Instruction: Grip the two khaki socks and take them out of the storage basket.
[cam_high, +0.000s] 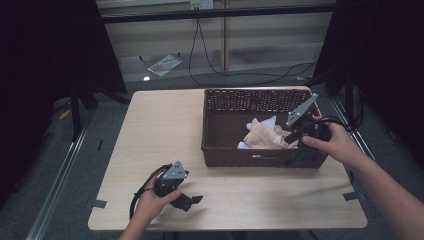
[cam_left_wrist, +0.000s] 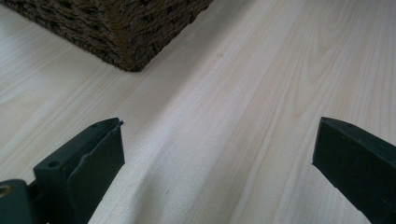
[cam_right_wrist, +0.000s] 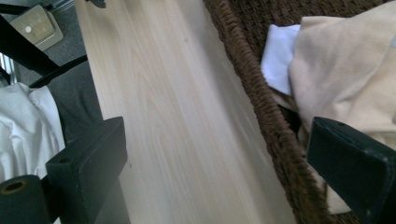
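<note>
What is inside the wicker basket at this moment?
The wicker basket holds a crumpled beige cloth lying over a white cloth. Whatever lies beneath them on the basket floor is covered. The right gripper, jaws open, is at the basket's right side.

High view overhead, facing forward; gripper views close, sharing basket (cam_high: 260, 155) (cam_left_wrist: 116, 28) (cam_right_wrist: 261, 107), table (cam_high: 165, 125).

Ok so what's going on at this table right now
A person works at a wooden table with a gripper in each hand. The right gripper is at the near right corner of a wicker basket, open, beside the beige cloth and white cloth inside. The left gripper rests low over the table near its front edge, open and holding nothing.
</note>
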